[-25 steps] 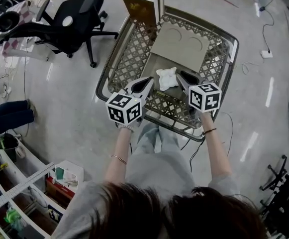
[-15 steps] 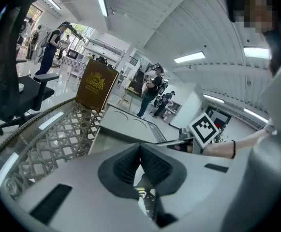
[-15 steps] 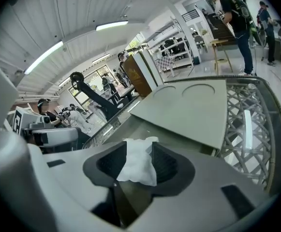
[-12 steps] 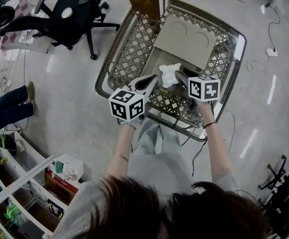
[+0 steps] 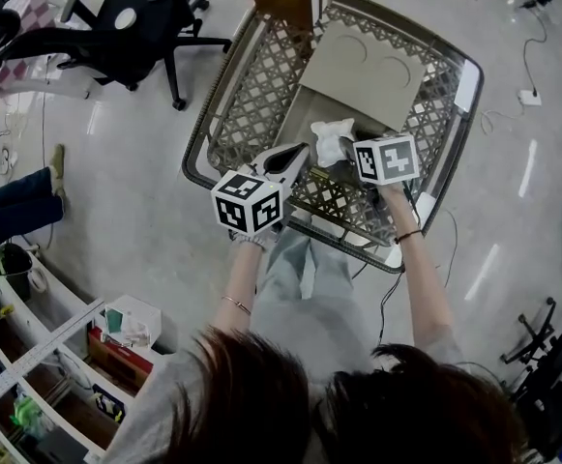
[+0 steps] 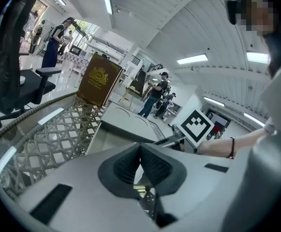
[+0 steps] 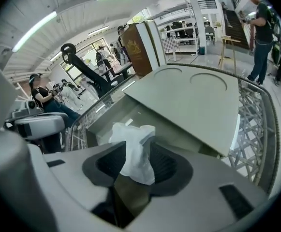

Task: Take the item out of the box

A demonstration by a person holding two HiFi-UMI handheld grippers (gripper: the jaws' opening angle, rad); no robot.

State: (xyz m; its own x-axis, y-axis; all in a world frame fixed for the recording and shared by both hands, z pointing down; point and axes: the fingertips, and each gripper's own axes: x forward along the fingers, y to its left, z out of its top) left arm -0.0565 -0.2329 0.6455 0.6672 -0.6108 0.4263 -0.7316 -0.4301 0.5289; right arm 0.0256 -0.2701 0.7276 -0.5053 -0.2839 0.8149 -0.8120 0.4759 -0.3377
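Lattice cart (image 5: 251, 95) on floor; grey box (image 5: 368, 66) inside it, lid raised. Right tongs (image 7: 136, 153) spread wide, reaching down into box's near end, pads either side of item, not pinching it. Left tongs (image 6: 140, 151) closed, empty, above cart's near rim. Both forearms stretched forward. White item (image 7: 130, 139) crumpled, soft, at box's near end

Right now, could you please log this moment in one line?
left tool: shut, empty | right tool: open, cloth between jaws
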